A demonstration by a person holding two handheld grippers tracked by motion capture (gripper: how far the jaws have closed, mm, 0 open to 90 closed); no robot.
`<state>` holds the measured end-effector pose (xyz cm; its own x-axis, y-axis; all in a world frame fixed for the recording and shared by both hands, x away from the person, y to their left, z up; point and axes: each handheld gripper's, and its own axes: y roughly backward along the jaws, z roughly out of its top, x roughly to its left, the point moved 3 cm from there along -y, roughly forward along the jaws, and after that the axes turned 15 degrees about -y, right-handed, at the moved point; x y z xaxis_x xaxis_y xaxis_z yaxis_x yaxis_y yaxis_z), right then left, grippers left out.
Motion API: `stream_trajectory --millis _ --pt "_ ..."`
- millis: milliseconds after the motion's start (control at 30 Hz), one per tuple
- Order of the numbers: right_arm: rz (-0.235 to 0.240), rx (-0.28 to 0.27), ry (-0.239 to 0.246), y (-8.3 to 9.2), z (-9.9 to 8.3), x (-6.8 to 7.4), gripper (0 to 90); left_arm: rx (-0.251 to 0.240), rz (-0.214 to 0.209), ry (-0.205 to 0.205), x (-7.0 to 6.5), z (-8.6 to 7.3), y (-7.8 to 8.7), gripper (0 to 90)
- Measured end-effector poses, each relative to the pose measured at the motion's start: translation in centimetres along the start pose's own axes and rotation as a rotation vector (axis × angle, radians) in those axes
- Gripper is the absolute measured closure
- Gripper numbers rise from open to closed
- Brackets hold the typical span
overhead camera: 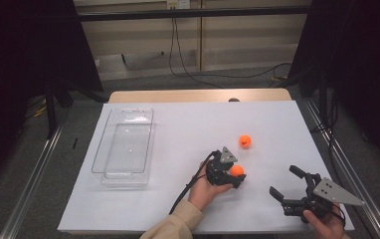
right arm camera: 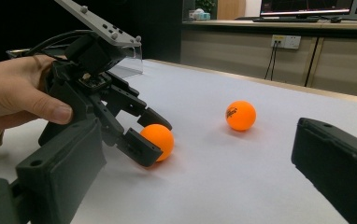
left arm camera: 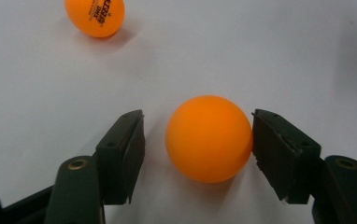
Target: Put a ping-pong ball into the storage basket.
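A white sheet covers the tabletop (overhead camera: 188, 124), with grey floor and dark curtains around it and cables trailing along the far wall. The left gripper (overhead camera: 234, 175) sits low on the sheet in the person's left hand (overhead camera: 205, 189), its jaws straddling an orange ball (left arm camera: 209, 138) that rests on the sheet. In the left gripper view one jaw touches the ball's side while a sliver of white sheet shows between the ball and the other jaw, so the jaws stand narrow around the ball without both pads pressing on it. A second orange ball (overhead camera: 245, 141), printed with dark lettering, lies beyond the left gripper's tips and a little off to one side, well clear of the jaws. The right gripper (overhead camera: 286, 183) is held low in the right hand (overhead camera: 327, 224), away from both balls, and its jaws stand wide apart with nothing between them; seen along them, the left gripper and its ball lie just ahead. A clear plastic tray (overhead camera: 123, 147) lies on the sheet well off to the left gripper's far side, away from the balls.
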<state>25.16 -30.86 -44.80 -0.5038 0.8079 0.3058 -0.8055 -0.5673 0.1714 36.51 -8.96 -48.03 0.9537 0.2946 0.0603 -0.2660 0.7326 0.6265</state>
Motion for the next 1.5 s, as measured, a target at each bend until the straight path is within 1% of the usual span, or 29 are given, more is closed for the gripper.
stream_trajectory --millis 100,167,267,367,400,533,633,767,833,1067,1233,1467,1500 --pt "0.000 -0.001 -0.005 0.0 0.0 0.0 2.0 0.006 -0.002 -0.002 0.0 0.0 0.0 39.5" --pt "0.000 0.001 -0.002 0.0 0.0 0.0 2.0 0.006 -0.001 0.005 -0.1 0.0 -0.1 40.9" --pt "-0.001 0.001 -0.006 0.0 0.0 0.0 2.1 0.010 -0.003 0.005 0.0 0.0 -0.1 41.7" --pt "-0.002 0.002 -0.004 0.1 -0.1 -0.1 2.1 0.019 0.003 0.005 0.0 0.0 -0.2 41.6" --pt "-0.002 0.003 -0.004 0.1 -0.1 -0.1 2.1 0.029 0.003 0.000 -0.1 0.0 -0.2 41.3" --pt "-0.007 0.002 -0.005 0.3 -0.1 -0.2 2.3 0.038 0.010 -0.015 -0.1 0.1 -0.4 41.1" --pt "-0.012 0.001 -0.009 0.4 -0.1 -0.3 2.3 0.036 0.011 -0.017 -0.1 0.2 -0.5 41.4" --pt "-0.015 0.000 -0.011 0.5 -0.1 -0.3 2.4 0.031 0.006 -0.010 0.0 0.2 -0.5 46.1" --pt "-0.015 0.004 -0.008 0.5 -0.1 -0.4 2.5 0.030 0.006 -0.016 -0.1 0.2 -0.5 49.5" --pt "-0.013 0.006 -0.005 0.4 -0.1 -0.5 2.5 0.033 -0.014 -0.013 -0.1 0.2 -0.3 50.8" --pt "-0.014 0.006 -0.008 0.3 -0.1 -0.5 2.5 0.041 -0.030 0.004 -0.3 0.2 0.0 50.9" --pt "-0.014 0.007 -0.009 0.2 -0.1 -0.4 2.5 0.030 -0.026 0.020 0.0 0.3 0.7 50.9" --pt "-0.014 0.006 -0.012 0.1 -0.1 -0.4 2.5 0.031 -0.025 0.017 0.1 0.3 0.8 50.9"
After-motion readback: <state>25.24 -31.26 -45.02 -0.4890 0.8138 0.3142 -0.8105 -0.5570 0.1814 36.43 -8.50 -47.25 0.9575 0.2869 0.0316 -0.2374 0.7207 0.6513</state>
